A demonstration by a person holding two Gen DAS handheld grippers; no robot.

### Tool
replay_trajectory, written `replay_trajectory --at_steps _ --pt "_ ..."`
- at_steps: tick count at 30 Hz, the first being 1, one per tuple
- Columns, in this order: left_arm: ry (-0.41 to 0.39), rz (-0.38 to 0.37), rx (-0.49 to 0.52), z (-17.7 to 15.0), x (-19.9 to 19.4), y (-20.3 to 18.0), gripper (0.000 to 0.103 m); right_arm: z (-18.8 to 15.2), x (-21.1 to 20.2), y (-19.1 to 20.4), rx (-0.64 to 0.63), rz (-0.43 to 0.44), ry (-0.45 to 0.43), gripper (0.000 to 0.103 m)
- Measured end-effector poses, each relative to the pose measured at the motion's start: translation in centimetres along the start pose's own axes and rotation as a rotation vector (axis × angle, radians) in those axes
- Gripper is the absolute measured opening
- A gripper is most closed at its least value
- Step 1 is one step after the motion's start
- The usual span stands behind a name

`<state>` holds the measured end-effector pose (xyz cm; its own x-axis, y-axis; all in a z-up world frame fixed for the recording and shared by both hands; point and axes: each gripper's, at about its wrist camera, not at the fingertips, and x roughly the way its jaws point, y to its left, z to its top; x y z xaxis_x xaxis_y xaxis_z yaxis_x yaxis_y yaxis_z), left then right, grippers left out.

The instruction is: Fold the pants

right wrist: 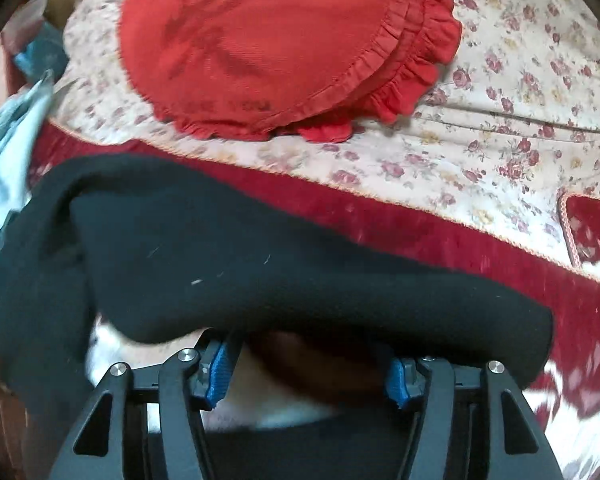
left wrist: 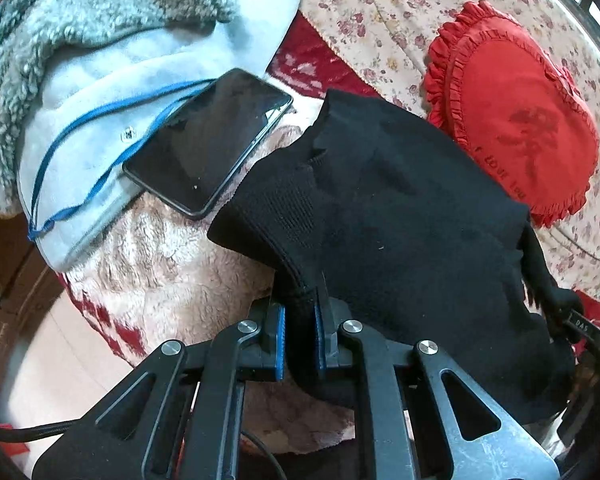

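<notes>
The black knit pants (left wrist: 400, 216) lie bunched on the bed in the left wrist view. My left gripper (left wrist: 300, 334) is shut on an edge of the pants, the cloth pinched between its blue pads. In the right wrist view the pants (right wrist: 228, 256) form a thick folded band across the middle, draped over the fingertips. My right gripper (right wrist: 306, 376) is open, its blue pads wide apart, with the band lying just ahead of and over them. Part of the right gripper (left wrist: 580, 328) shows at the pants' far right edge in the left wrist view.
A black phone (left wrist: 208, 140) lies on a pale blue garment with a blue cord (left wrist: 100, 120), left of the pants. A red heart-shaped frilled cushion (left wrist: 512, 120) (right wrist: 276, 40) sits on a floral sheet (right wrist: 520, 120) behind. A fluffy beige and red blanket (left wrist: 160, 264) lies underneath.
</notes>
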<state>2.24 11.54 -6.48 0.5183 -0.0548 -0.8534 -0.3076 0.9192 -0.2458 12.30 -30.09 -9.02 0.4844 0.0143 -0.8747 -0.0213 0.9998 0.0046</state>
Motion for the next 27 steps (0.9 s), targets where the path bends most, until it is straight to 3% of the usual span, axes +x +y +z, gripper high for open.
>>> replay_trajectory --at_steps 4,9,14,18,20,21,22,27 --pt "0.001 -0.004 0.0 0.0 0.0 0.0 0.01 -0.8 -4.0 -2.8 0.066 0.075 -0.038 0.057" --pt "0.012 -0.006 -0.007 -0.3 0.1 0.1 0.01 -5.4 -8.6 -7.3 0.148 0.013 -0.067 0.057" --pt "0.015 -0.008 -0.017 -0.5 0.0 0.1 0.01 -8.9 -8.4 -10.9 0.235 -0.021 -0.027 0.057" --pt "0.021 0.009 -0.002 -0.6 0.2 0.0 0.01 -10.1 -7.2 -11.3 0.296 0.082 -0.028 0.056" --pt "0.03 0.016 -0.002 -0.6 0.4 -0.2 0.01 -10.1 -6.3 -10.3 0.271 0.112 -0.04 0.034" --pt "0.034 0.017 -0.004 -0.6 0.5 -0.3 0.01 -10.0 -6.3 -9.9 0.262 0.108 -0.062 0.015" --pt "0.038 0.014 -0.006 -0.6 0.4 -0.3 0.01 -9.9 -6.5 -9.6 0.248 0.088 -0.081 0.008" --pt "0.015 -0.019 0.035 -0.6 -1.9 -1.3 0.01 -9.9 -11.4 -10.0 0.2 0.068 -0.211 0.007"
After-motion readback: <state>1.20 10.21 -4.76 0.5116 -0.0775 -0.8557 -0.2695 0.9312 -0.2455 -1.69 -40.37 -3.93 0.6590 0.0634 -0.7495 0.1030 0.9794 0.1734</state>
